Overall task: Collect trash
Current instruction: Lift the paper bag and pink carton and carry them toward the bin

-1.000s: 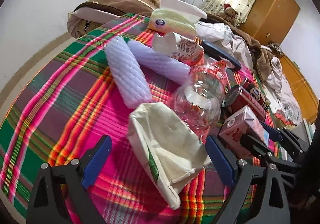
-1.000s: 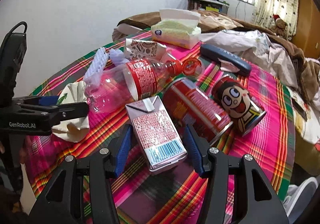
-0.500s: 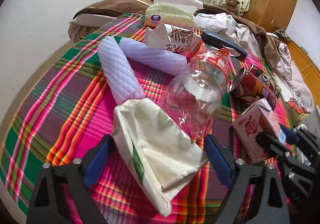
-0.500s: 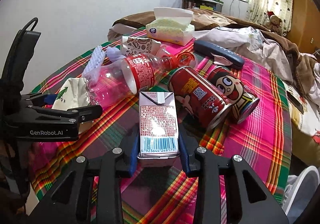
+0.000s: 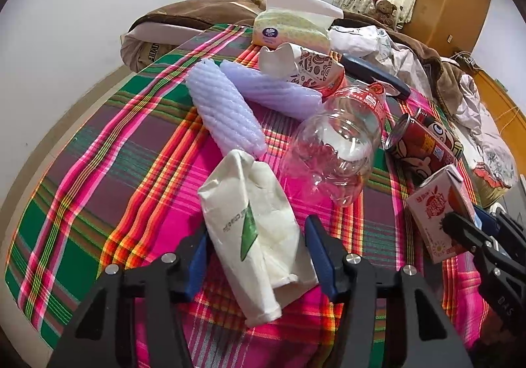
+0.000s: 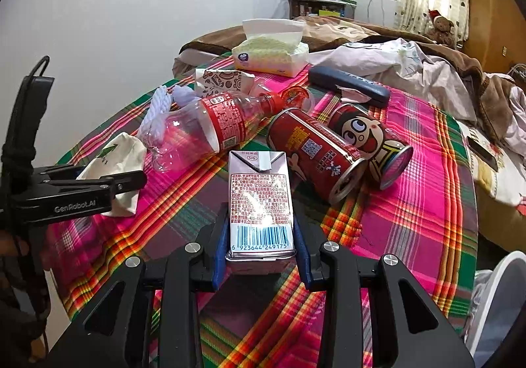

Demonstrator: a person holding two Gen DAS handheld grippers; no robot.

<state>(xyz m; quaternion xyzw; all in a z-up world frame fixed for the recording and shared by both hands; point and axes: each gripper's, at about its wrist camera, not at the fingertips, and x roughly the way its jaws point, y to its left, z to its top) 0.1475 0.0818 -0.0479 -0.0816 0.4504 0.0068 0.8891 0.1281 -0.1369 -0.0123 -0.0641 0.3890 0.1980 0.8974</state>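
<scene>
**Ana:** Two pieces look claimed, nothing more. The right gripper [image 6: 261,258] has its fingers pressed on both sides of the carton [image 6: 260,203], low near the barcode end. The carton sits tilted; from the left wrist view its far end looks raised, but I cannot tell if it is fully off the cloth [image 5: 98,171].

**Ben:** And the left gripper [image 5: 254,261]?

**Ana:** Its fingers straddle the bag [image 5: 254,220], the crumpled white paper one with the green mark. They sit close against its sides, yet I cannot tell whether they pinch it or only bracket it. The bag lies flat on the cloth.

**Ben:** So how much is left?

**Ana:** Nearly everything, I judge. Lying loose on the bed are the bottle [image 6: 210,128], the two cans [image 6: 315,154], the two foam sleeves [image 5: 227,111] and the crushed cup [image 5: 299,67]. The bottle touches the bag's far end; the cans lie side by side just beyond the carton.

**Ben:** Anywhere to put it all?

**Ana:** A white bin [image 6: 496,305] shows at the lower right edge of the right wrist view, beside the bed. It seems the likely target, though I cannot see inside it. The tissue box [image 6: 269,56] and the dark case [image 6: 348,85] probably are not trash.
</scene>
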